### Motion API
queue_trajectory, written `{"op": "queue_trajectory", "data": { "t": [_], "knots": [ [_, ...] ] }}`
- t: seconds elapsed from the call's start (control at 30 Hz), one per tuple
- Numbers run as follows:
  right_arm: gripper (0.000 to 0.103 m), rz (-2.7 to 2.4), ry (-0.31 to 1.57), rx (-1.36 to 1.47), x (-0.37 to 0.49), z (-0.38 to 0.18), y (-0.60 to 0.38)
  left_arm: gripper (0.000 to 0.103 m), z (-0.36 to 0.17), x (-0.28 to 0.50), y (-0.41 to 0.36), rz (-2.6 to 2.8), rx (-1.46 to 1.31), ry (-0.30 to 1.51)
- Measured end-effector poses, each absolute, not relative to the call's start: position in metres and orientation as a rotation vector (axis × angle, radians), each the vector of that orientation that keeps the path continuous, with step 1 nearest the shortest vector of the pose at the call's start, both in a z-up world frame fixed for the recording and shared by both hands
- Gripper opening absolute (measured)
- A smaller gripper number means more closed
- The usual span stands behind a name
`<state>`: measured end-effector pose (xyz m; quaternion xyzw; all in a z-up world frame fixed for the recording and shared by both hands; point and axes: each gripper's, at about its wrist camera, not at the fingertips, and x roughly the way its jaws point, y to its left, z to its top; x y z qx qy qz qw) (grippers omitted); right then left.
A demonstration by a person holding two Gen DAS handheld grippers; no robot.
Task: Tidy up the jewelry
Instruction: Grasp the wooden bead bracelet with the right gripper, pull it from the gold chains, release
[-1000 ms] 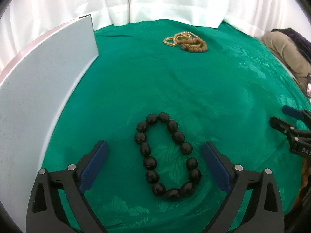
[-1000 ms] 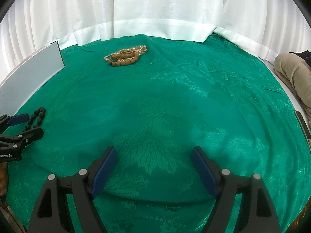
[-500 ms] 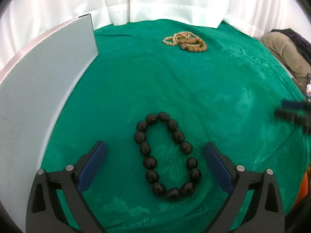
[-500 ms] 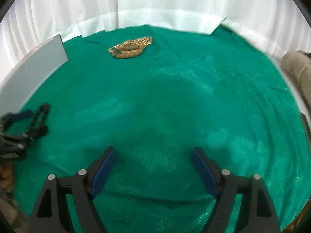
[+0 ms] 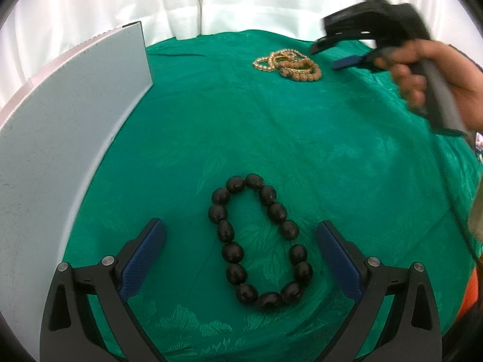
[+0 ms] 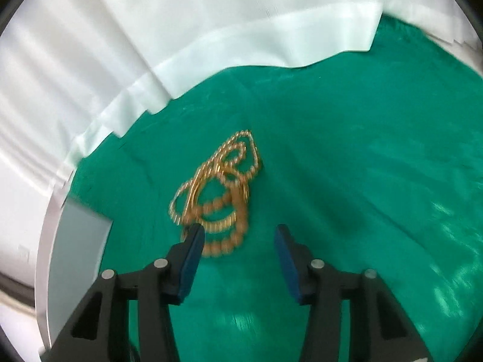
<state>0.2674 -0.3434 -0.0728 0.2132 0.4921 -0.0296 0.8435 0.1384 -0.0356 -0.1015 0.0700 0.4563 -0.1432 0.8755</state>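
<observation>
While my left gripper (image 5: 241, 259) hangs where it was a second ago, fingers spread wide either side of the black bead bracelet (image 5: 259, 241) and touching none of it, my left camera now shows what it barely caught before: my right gripper (image 5: 329, 55), hand (image 5: 422, 69) and all, has swung from the near right edge across the green cloth (image 5: 211, 120) to just beside the gold and tan bracelets (image 5: 288, 65) at the far end (the white board (image 5: 60, 138) stands unmoved at the left)

From my right camera, blurred by that sweep, the pile of gold and tan bracelets (image 6: 220, 193) has come from far off to right at my fingertips; my right gripper (image 6: 238, 236) has just been narrowing to about half width, nothing pinched yet, its left finger (image 6: 191, 250) over the pile's edge. I judge the pick is next, with the black one left waiting
</observation>
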Motion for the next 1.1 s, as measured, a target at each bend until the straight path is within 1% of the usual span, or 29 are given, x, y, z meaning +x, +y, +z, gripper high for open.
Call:
{"op": "queue_trajectory", "data": {
  "t": [0.07,0.1,0.13,0.17,0.2,0.37,0.5,0.63,0.73,0.77,0.83,0.87,0.9,0.93,1.0,1.1],
  "knots": [
    [0.049,-0.082,1.067,0.422,0.281,-0.084,-0.339,0.1,-0.102,0.138,-0.036,-0.299,0.146,0.952],
    [0.042,-0.088,1.076,0.42,0.284,-0.089,-0.34,0.1,-0.102,0.139,-0.036,-0.3,0.145,0.953],
    [0.037,-0.1,1.061,0.406,0.284,-0.089,-0.339,0.1,-0.102,0.139,-0.036,-0.3,0.145,0.953],
    [0.018,-0.093,1.07,0.401,0.285,-0.09,-0.337,0.1,-0.102,0.139,-0.036,-0.299,0.145,0.953],
    [0.012,-0.081,1.073,0.418,0.284,-0.09,-0.339,0.1,-0.102,0.139,-0.036,-0.3,0.145,0.953],
    [0.012,-0.019,1.01,0.483,0.251,-0.066,-0.34,0.101,-0.103,0.14,-0.037,-0.305,0.141,0.954],
    [0.012,0.032,0.985,0.581,0.201,-0.049,-0.342,0.101,-0.102,0.14,-0.036,-0.305,0.141,0.954],
    [0.012,-0.041,1.012,0.63,0.126,-0.059,-0.352,0.101,-0.102,0.14,-0.036,-0.306,0.14,0.954],
    [0.012,-0.133,1.031,0.61,0.081,-0.071,-0.359,0.101,-0.102,0.14,-0.036,-0.306,0.141,0.954],
    [0.015,-0.178,1.038,0.578,0.063,-0.073,-0.361,0.101,-0.102,0.14,-0.036,-0.307,0.141,0.954],
    [0.017,-0.222,1.033,0.54,0.038,-0.073,-0.363,0.101,-0.102,0.14,-0.036,-0.309,0.138,0.954],
    [0.028,-0.218,1.011,0.545,0.025,-0.071,-0.363,0.102,-0.102,0.141,-0.034,-0.314,0.133,0.954],
    [0.042,-0.219,0.978,0.554,0.008,-0.067,-0.362,0.102,-0.102,0.141,-0.031,-0.343,0.112,0.952],
    [0.045,-0.221,0.959,0.555,-0.002,-0.064,-0.362,0.102,-0.1,0.14,-0.027,-0.374,0.086,0.949],
    [0.046,-0.21,0.921,0.526,-0.023,-0.057,-0.356,0.101,-0.095,0.137,-0.012,-0.428,0.02,0.949],
    [0.046,-0.21,0.871,0.452,-0.04,-0.048,-0.345,0.101,-0.082,0.125,0.008,-0.421,-0.002,0.916]
  ]
}}
